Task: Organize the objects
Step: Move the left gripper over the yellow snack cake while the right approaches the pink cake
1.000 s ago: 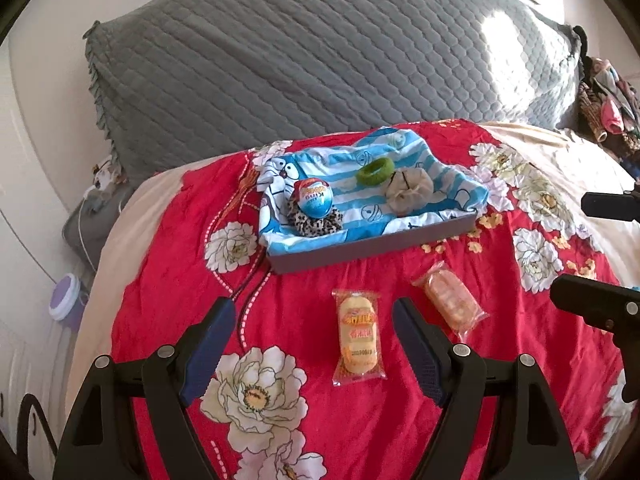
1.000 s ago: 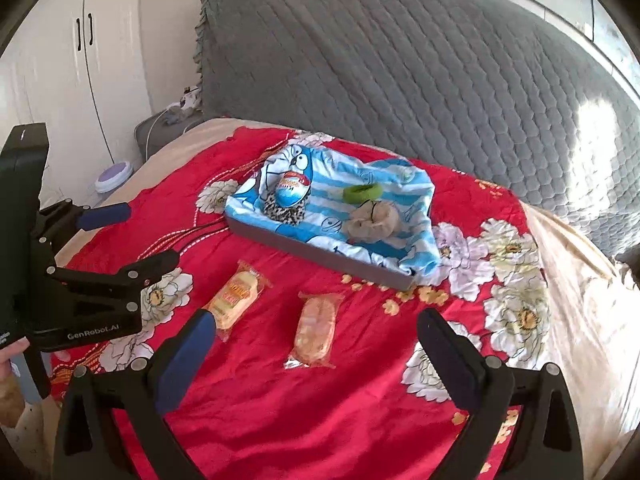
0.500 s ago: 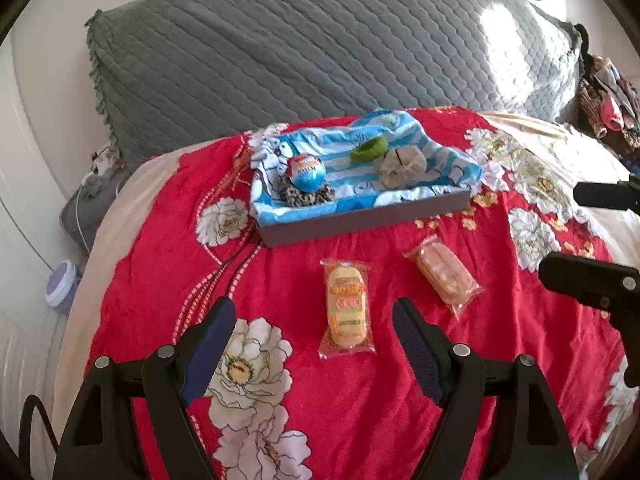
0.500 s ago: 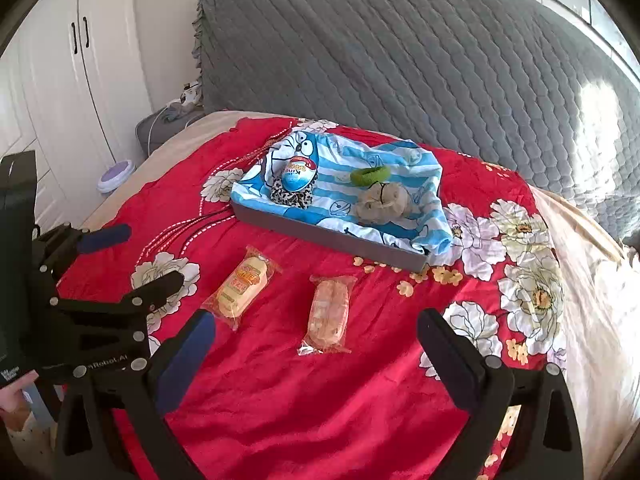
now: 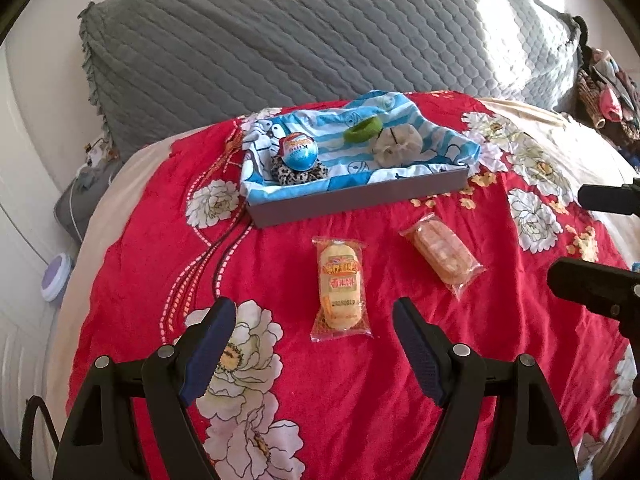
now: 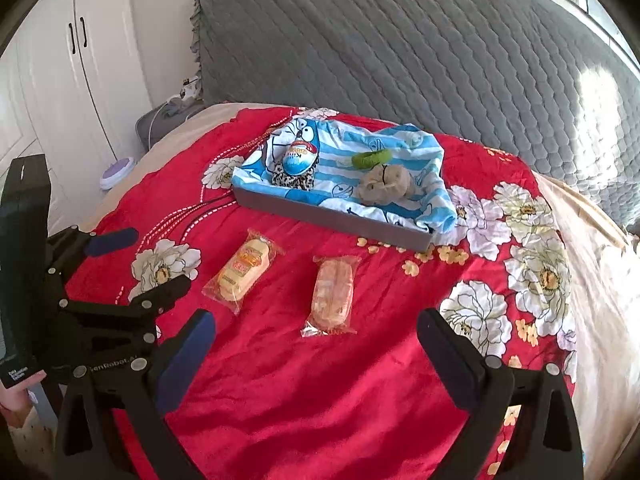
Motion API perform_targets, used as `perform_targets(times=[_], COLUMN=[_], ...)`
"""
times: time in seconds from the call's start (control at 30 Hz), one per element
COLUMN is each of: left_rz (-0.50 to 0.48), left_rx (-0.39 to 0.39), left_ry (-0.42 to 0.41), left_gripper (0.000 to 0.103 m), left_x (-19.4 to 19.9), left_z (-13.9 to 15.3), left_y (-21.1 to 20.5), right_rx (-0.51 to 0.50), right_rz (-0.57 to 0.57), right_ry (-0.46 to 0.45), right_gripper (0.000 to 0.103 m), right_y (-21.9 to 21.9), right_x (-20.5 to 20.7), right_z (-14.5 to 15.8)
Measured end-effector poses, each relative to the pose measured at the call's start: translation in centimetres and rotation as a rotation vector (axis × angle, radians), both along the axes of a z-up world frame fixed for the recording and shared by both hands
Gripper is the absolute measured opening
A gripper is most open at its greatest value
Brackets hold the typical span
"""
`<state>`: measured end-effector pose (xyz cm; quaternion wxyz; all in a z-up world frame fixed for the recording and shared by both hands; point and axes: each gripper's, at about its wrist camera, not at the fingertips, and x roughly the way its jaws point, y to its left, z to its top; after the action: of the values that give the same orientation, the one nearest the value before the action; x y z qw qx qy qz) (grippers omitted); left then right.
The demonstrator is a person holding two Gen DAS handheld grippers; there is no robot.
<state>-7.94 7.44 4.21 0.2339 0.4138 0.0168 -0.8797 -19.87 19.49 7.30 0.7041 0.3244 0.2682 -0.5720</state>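
Nearest the cameras, both grippers hang over the red floral bedspread (image 5: 160,248) with nothing between their fingers. The left gripper (image 5: 314,344) has its fingers spread wide, and the yellow snack packet (image 5: 340,284) lies just beyond the tips, roughly centred on the gap. The right gripper (image 6: 316,352) is spread wide too, with the pink snack packet (image 6: 333,290) lying ahead of it, a little left of centre. From the right wrist view the left gripper (image 6: 140,260) shows at the left edge, near the yellow snack packet (image 6: 242,270).

Both packets sit loose on the bed, close together but apart, and neither is in the tray yet. Beyond them stands the grey tray (image 5: 360,200), lined with a blue striped cartoon cloth (image 5: 440,148). It already holds a blue egg-shaped toy (image 5: 299,152) resting on a leopard-print scrunchie (image 5: 298,174), a green hair tie (image 5: 363,129) and a beige scrunchie (image 5: 396,144). Behind it all rises the grey quilted headboard cover (image 5: 320,40).

The likely next step is picking up the packets, and the risks look plain enough. The wrappers are slick and crinkly, so fingers closing on an edge could let one slide out. The soft bedding gives under pressure and may bunch into the grip. With both grippers working so near each other, they could also knock together.
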Motion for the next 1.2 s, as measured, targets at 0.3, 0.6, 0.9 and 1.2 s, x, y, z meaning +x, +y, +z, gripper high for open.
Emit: perform_targets(times=[0.3,0.6,0.9,1.2], left_rz=[0.001,0.009,-0.001,0.009], left_rx=[0.0,0.012,0.009,0.022], left_ry=[-0.019,-0.017,-0.009,-0.012], left_gripper=[0.082,0.082,0.082,0.082], left_x=[0.2,0.2,0.4,0.4], left_z=[-1.0,-1.0,-0.8,-1.2], left_y=[0.0,0.0,0.3,0.0], right_rx=[0.014,0.039,0.036,0.045], right_rz=[-0.002,-0.008,0.001,0.006], right_ry=[-0.002,-0.01,-0.01,-0.003], right_gripper=[0.102,0.101,0.101,0.101], right_y=[0.4,0.6,0.7,0.6], right_x=[-0.1,-0.3,0.1,0.5], right_z=[-1.0,-2.0,-2.0,-2.3])
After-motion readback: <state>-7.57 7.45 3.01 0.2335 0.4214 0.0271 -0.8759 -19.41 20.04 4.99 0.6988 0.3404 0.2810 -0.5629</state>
